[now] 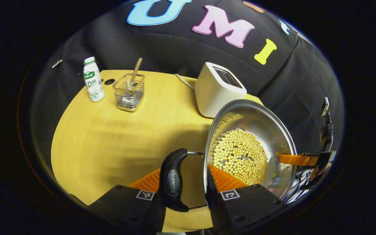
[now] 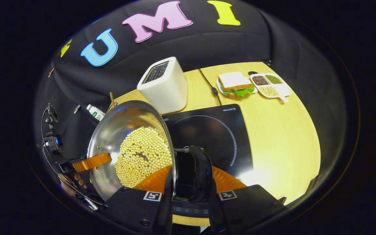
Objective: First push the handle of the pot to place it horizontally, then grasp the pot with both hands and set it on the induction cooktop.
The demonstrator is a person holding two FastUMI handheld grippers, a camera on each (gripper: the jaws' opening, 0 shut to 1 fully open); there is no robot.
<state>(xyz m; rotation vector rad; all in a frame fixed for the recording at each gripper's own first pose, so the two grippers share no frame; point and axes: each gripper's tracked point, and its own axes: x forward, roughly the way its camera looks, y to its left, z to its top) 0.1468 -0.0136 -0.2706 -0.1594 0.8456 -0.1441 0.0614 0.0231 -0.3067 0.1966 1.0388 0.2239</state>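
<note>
Left gripper view. Left tool (image 1: 188, 192) is clamped on the pot (image 1: 259, 130) at its near side: one finger lies inside the rim over the beans (image 1: 240, 156), the other outside beside the black loop handle (image 1: 173, 179). The pot appears lifted, held tilted above the counter (image 1: 109, 140). Beyond the pot stand a toaster (image 1: 215, 89), a wire basket (image 1: 130, 93) and a bottle (image 1: 93, 84). On the pot's far side a finger of the right tool (image 1: 300, 160) reaches over the rim.

Right gripper view. Right tool (image 2: 188, 192) is closed on the opposite rim beside the second loop handle (image 2: 196, 173). The cooktop (image 2: 220, 130) lies directly past the pot, its surface bare. A sandwich plate (image 2: 237, 85) and a divided dish (image 2: 271, 85) sit beyond the cooktop.

Judgement: the two-handed carry is in hand. Next, bring the pot over the cooktop ring, level it, lower evenly.

Unclear: the pot's base and its clearance above the counter are hidden; the cooktop's near edge is covered by the tool.
</note>
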